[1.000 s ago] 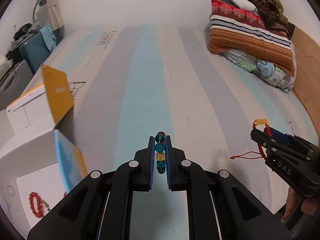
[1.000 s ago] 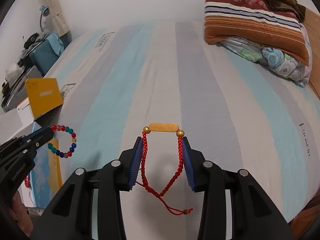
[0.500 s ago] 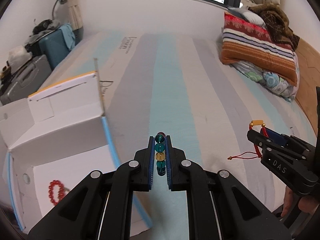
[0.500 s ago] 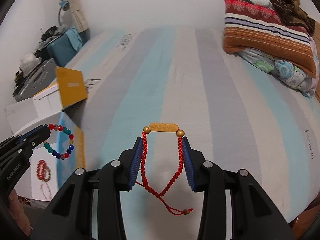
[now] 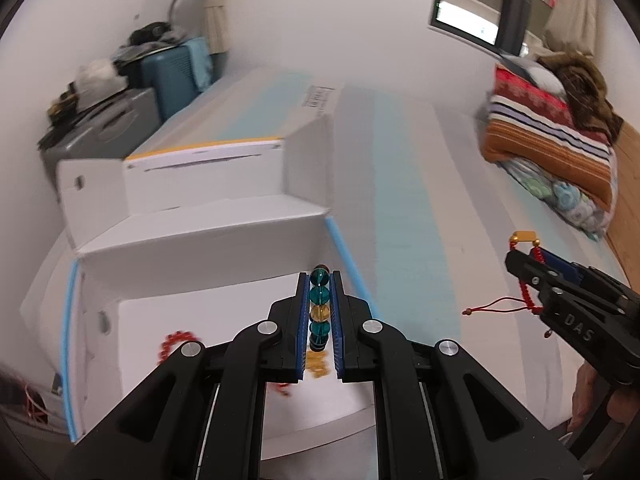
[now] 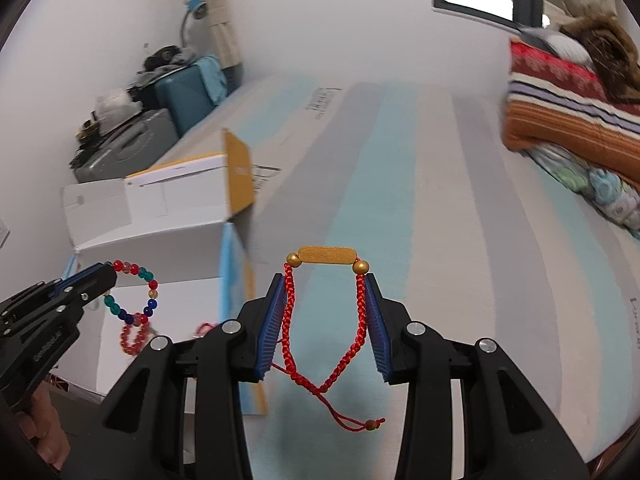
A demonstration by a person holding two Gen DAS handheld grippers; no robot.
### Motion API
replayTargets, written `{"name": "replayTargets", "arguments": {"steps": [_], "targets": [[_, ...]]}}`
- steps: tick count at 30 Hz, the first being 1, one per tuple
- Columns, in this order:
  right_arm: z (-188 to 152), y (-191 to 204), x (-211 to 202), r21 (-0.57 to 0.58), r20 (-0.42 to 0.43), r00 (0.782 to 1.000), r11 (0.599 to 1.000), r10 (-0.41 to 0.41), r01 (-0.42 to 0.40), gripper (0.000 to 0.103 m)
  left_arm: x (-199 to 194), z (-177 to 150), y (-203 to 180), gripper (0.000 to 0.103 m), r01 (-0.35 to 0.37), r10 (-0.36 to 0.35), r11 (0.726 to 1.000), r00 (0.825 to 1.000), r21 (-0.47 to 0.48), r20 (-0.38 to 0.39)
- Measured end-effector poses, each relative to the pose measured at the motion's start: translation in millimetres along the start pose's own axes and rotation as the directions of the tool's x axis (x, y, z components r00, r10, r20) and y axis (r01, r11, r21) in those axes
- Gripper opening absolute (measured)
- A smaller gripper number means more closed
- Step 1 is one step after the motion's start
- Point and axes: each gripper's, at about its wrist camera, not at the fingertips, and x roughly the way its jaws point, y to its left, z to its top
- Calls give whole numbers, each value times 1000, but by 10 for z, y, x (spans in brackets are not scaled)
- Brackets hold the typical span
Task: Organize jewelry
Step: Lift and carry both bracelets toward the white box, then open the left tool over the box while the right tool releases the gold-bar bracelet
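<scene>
Two bracelets held above the bed, next to the open white box.

The left gripper [image 5: 319, 312] is clamped tight on a beaded bracelet [image 6: 134, 294], which hangs over the open white box [image 5: 192, 248] where a red bead bracelet [image 5: 176, 344] already lies. The right gripper [image 6: 326, 312], its jaws partly apart, pinches a red cord bracelet [image 6: 326, 300] with a gold bar, above the striped mattress [image 6: 420, 200] just beside the box. The risks I see: the beaded loop could catch on the pads at release and drop onto the box wall rather than inside, and the red cord's loose tail [image 6: 356, 420] could snag on the box flap [image 6: 238, 176] on its way across.
</scene>
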Motion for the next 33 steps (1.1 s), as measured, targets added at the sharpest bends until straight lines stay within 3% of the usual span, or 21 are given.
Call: {"name": "replayTargets", "arguments": {"steps": [11,18,26,33], "targets": [[-66,896,136,-118,-12,996,989,91,-92,37,-92,-181,732,9,-79,79,994,997,-77,-8],[-193,1338,626,-186,-109,988,974,108,-127,37,221,-300,1114,9,-127,117,986,989,-111,-96],[-336,1476,1214,-211,-249,967,971,59,-113,37,619,-456,1381,9,-160,131,979,969,-125,-210],[-404,1500,1321,-226,-296,954,967,47,-117,40,693,-492,1431,9,-172,140,977,962,-123,-235]]}}
